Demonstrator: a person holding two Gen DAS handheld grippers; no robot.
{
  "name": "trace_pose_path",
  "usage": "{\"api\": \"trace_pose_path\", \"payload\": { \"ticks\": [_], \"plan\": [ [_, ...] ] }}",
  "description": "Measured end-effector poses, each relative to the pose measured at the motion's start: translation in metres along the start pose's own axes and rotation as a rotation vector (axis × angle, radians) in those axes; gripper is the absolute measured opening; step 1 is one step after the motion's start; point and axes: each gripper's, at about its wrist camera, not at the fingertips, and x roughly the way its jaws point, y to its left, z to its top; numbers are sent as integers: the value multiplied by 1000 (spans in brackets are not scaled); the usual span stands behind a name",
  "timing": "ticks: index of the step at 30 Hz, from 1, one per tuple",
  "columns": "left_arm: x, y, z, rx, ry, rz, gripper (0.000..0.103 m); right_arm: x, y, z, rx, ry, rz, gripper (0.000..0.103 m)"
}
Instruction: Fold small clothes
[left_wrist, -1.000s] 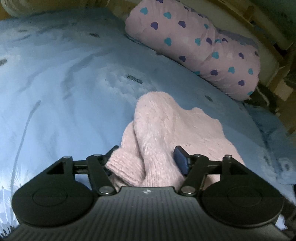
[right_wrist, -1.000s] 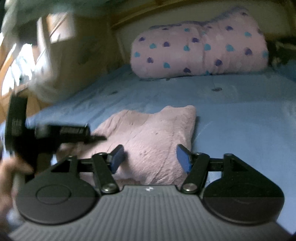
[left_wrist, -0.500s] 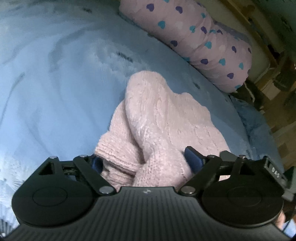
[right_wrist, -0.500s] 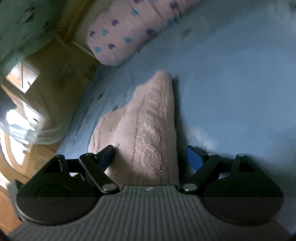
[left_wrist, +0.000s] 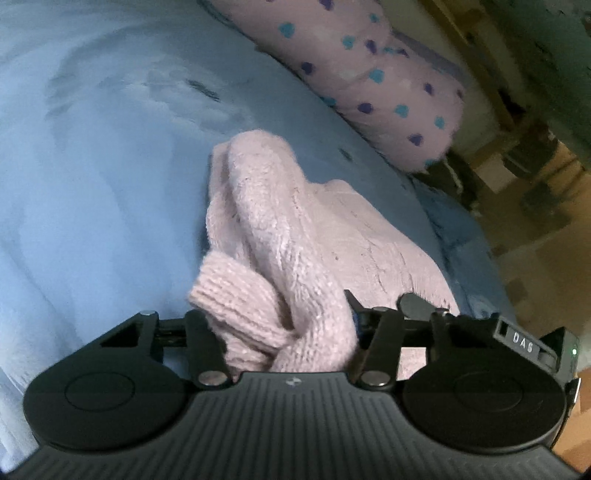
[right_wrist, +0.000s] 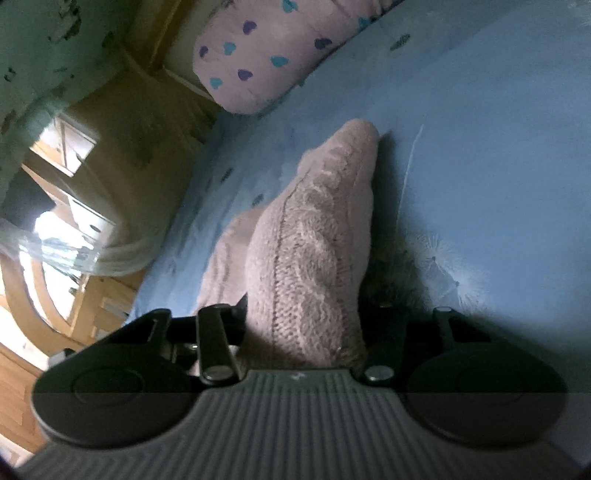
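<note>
1. Your left gripper (left_wrist: 284, 325) has its jaws closed in on the sweater (left_wrist: 295, 236): a bunched fold and a ribbed cuff are pinched between them, hiding most of both fingers.
2. From that grip the pink knit runs away toward 12 o'clock, one rolled ridge standing up while the rest spreads flat toward 2 o'clock on the blue sheet (left_wrist: 96, 177).
3. Your right gripper (right_wrist: 306, 328) is clamped on the sweater (right_wrist: 314, 243) too, a cable-knit fold filling the gap between the jaws from edge to edge.
4. In the right wrist view the fold rises to a point at 12 o'clock, casting a dark shadow on the sheet (right_wrist: 487, 155) at 1 o'clock.
5. The heart-print pillow (left_wrist: 369, 81) lies well beyond at 1 o'clock in the left wrist view, and at 11 o'clock (right_wrist: 266, 59) in the right.
</note>
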Motion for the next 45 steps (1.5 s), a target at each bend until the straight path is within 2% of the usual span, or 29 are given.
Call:
{"api": "trace_pose_path", "payload": {
  "ticks": [4,8,14,17,20,22,27,29,35,38,45],
  "plan": [
    [-4,-23,-19,19,53,-63,57,-34,5,-4,16,-33,10,52],
    [-5,-56,-44,63,119,-103,57,-80,3,-10,22,-52,-18,52],
    [-7,-110,-99,177,199,-119,57,-158,-15,-31,44,-121,-85,52],
    [-10,-123,-121,232,210,-64,58,-185,-27,-45,60,-132,-123,53],
    [-24,-130,-133,290,164,14,59,-200,-40,-60,65,-120,-184,56],
    [-33,-134,-135,310,143,37,61,-205,-47,-71,51,-130,-228,59],
    [-56,-148,-138,410,86,124,63,-229,-37,-96,-27,-249,-291,59],
    [-60,-151,-139,438,76,149,63,-238,-27,-105,-95,-295,-332,58],
    [-56,-150,-150,504,51,233,66,-235,-9,-126,-258,-324,-441,58],
    [-48,-144,-156,538,18,280,70,-228,-16,-130,-271,-305,-446,58],
    [-61,-149,-159,509,-2,286,71,-224,-23,-134,-278,-315,-432,58]
  ]
}}
